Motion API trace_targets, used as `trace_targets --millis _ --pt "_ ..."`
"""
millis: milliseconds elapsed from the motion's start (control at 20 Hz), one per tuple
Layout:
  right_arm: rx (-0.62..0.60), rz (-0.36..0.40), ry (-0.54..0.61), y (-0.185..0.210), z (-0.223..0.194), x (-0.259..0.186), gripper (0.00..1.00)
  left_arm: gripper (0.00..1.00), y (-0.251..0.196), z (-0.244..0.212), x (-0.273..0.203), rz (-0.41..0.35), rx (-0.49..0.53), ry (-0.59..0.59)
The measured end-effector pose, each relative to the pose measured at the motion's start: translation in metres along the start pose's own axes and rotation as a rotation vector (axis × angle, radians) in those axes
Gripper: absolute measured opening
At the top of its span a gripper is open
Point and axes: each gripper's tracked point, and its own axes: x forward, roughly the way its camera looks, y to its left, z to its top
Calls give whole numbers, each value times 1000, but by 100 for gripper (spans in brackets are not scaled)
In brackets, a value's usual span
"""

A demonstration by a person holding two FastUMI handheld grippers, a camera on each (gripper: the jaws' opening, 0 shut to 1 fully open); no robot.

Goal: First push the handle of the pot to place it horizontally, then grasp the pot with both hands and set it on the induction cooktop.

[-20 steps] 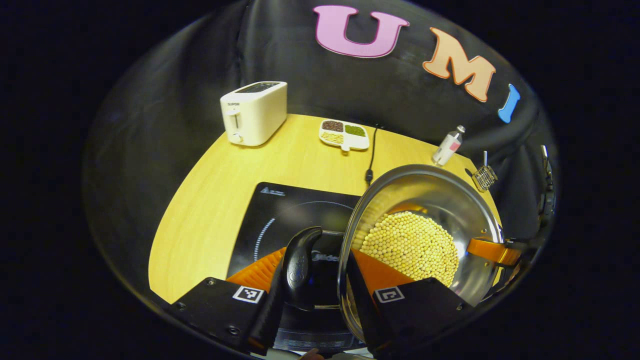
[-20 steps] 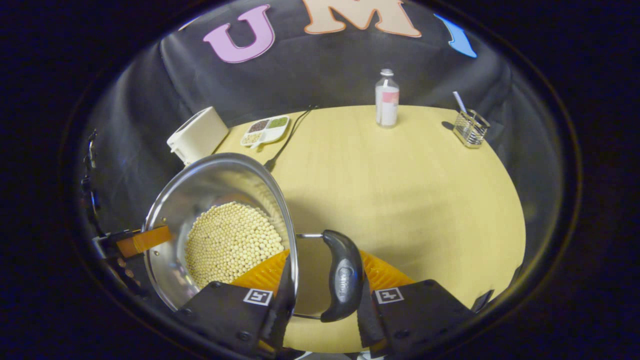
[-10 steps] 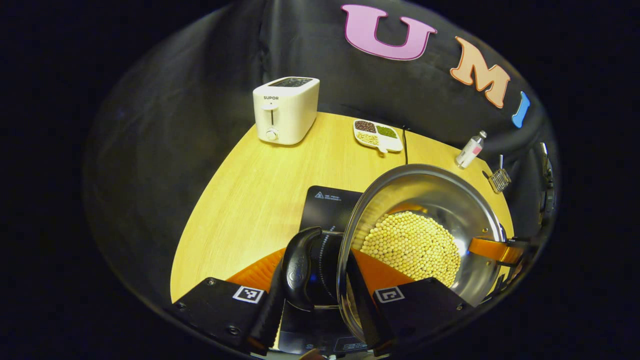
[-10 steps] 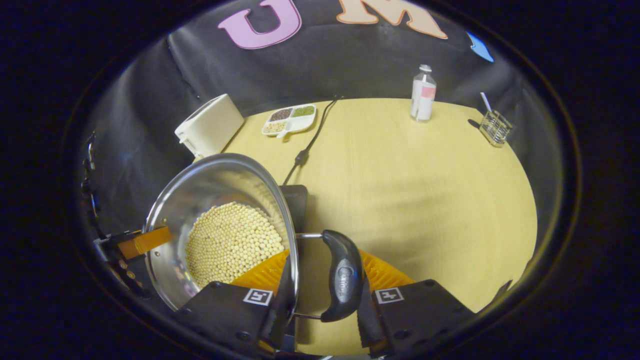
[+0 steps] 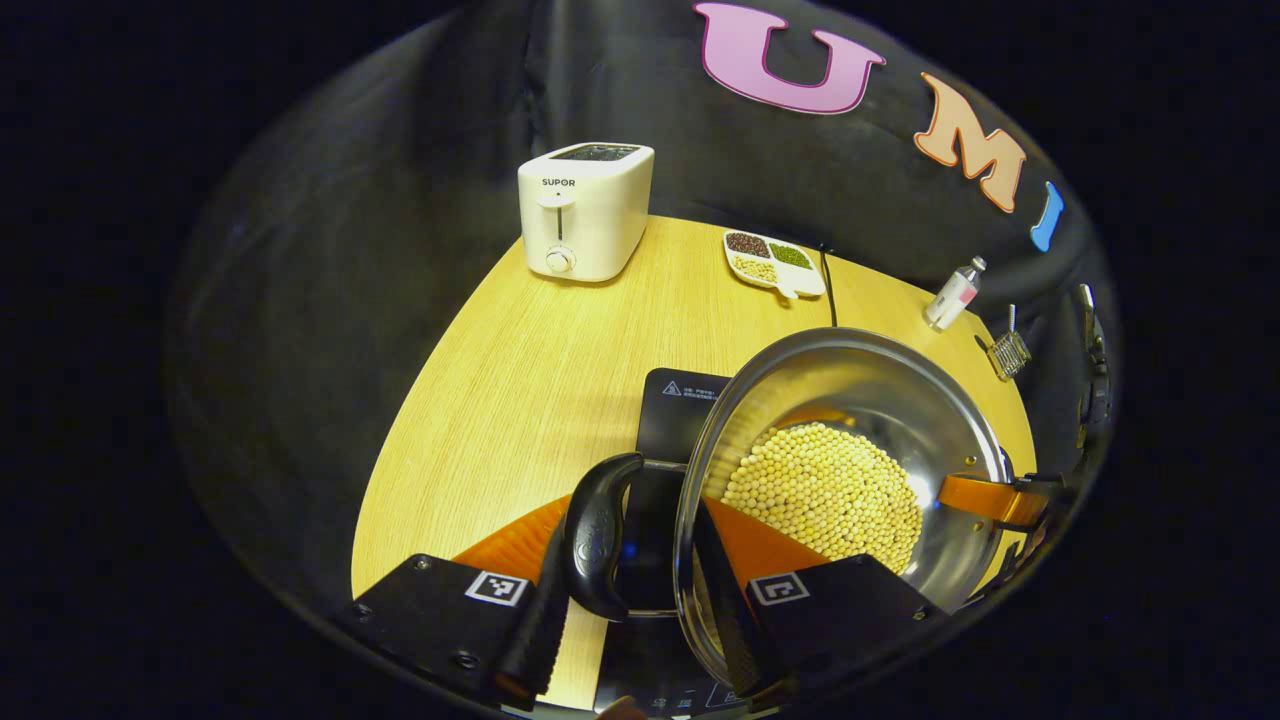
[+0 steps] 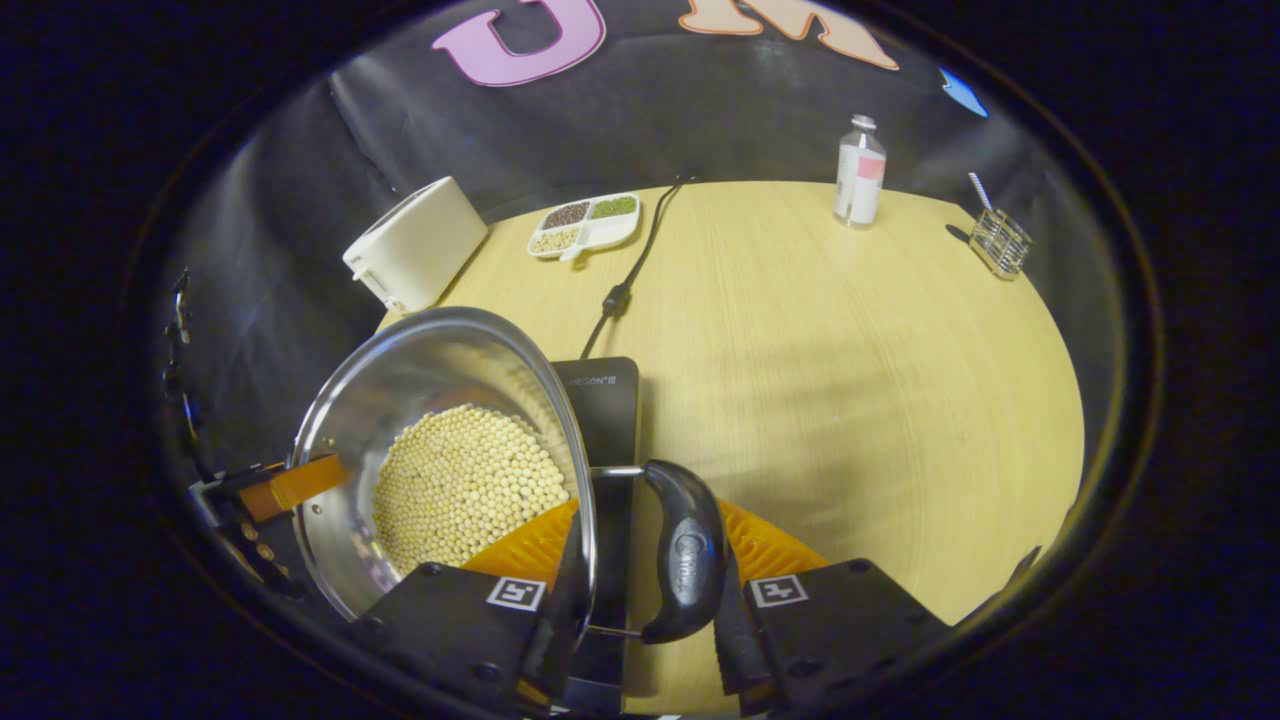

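A steel pot [image 5: 870,380] holding pale round beans [image 5: 820,490] is carried between both grippers over the black induction cooktop [image 5: 680,400]. My left gripper [image 5: 630,530] is shut on the pot's black side handle [image 5: 595,530] and rim, with one finger inside the pot. In the right gripper view, my right gripper [image 6: 650,540] clamps the opposite black handle [image 6: 685,550] and the rim of the pot [image 6: 420,360] the same way. The cooktop [image 6: 600,400] lies mostly hidden beneath the pot. I cannot tell whether the pot touches it.
On the round wooden table [image 5: 520,350] stand a white toaster [image 5: 585,210], a divided dish of grains [image 5: 775,265], a small bottle [image 6: 860,170] and a wire holder with a straw [image 6: 1000,240]. The cooktop's black cable [image 6: 625,275] runs to the back edge.
Both grippers have carried the pot leftward across the table, so the cooktop that lay beside it now sits under it. Both grips are unchanged.
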Motion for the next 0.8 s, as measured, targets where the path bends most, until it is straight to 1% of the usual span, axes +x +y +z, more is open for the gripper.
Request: trace_targets --millis 50,100,200,250,300,350,400,450,500,550,600,650,700,750,800 --pt "3 1 -4 1 1 1 59 67 1 0 2 -6 -3 -6" --pt "6 0 -6 2 1 2 59 66 2 0 1 -12 -7 -12" --pt "17 -1 -6 1 2 3 59 66 2 4 3 -19 8 -23" --pt "22 0 -6 1 1 2 54 66 2 4 3 -22 16 -23" --pt "28 2 -7 2 0 2 59 68 2 5 3 -27 20 -26" --pt "33 4 -6 2 -1 3 54 66 2 6 4 -31 23 -30" --pt "32 5 -2 2 -2 3 55 66 2 6 4 -31 22 -32" --pt "32 6 -1 2 0 2 57 66 3 5 4 -30 21 -32" --pt "30 7 2 2 0 4 57 67 3 6 4 -28 15 -36" --pt "27 8 -1 2 1 4 58 69 3 6 5 -25 15 -32" --pt "27 10 1 2 2 5 63 67 3 4 3 -22 14 -30" --pt "31 10 1 2 2 5 58 67 4 5 4 -22 18 -30" --pt "30 10 0 2 2 5 58 67 4 4 3 -22 17 -26" --pt "29 9 -1 3 1 5 58 70 4 5 3 -23 21 -28" --pt "31 10 2 3 1 5 58 69 4 4 4 -24 24 -24"
